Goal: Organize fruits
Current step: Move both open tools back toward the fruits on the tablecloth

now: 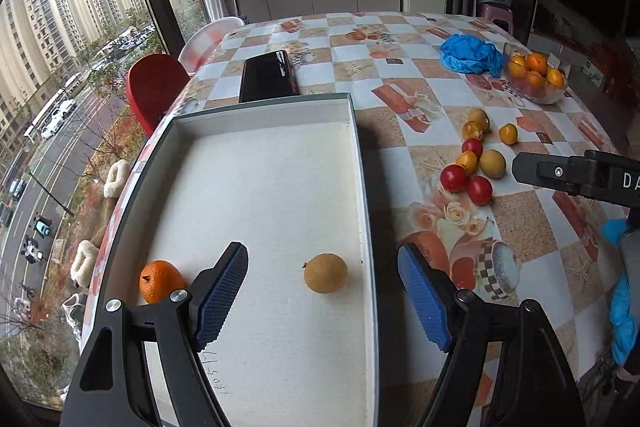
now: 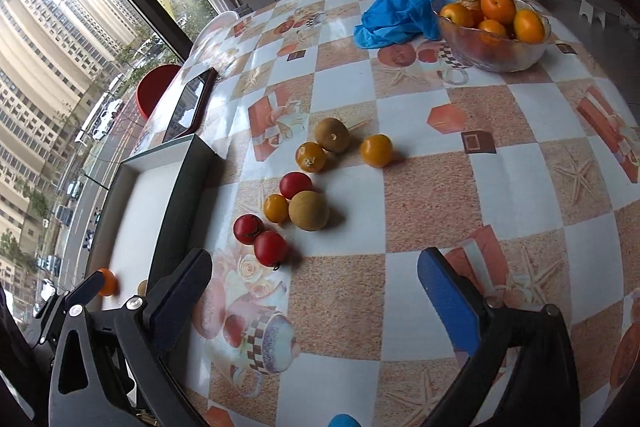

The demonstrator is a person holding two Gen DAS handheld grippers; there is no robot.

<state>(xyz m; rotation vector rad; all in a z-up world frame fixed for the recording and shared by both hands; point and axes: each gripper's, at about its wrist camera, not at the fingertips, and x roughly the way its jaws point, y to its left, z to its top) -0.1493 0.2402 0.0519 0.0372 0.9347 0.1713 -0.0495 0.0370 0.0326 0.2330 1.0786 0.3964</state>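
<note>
A white shallow box lies on the table's left side and shows in the right wrist view too. In it lie an orange mandarin and a tan round fruit. My left gripper is open over the box, the tan fruit between its fingers but untouched. Several loose fruits lie right of the box: red tomatoes, yellow tomatoes and tan fruits. My right gripper is open and empty just before them.
A glass bowl of mandarins stands at the far right, with a crumpled blue bag beside it. A dark phone lies behind the box. Red chair and window at left, beyond the table edge.
</note>
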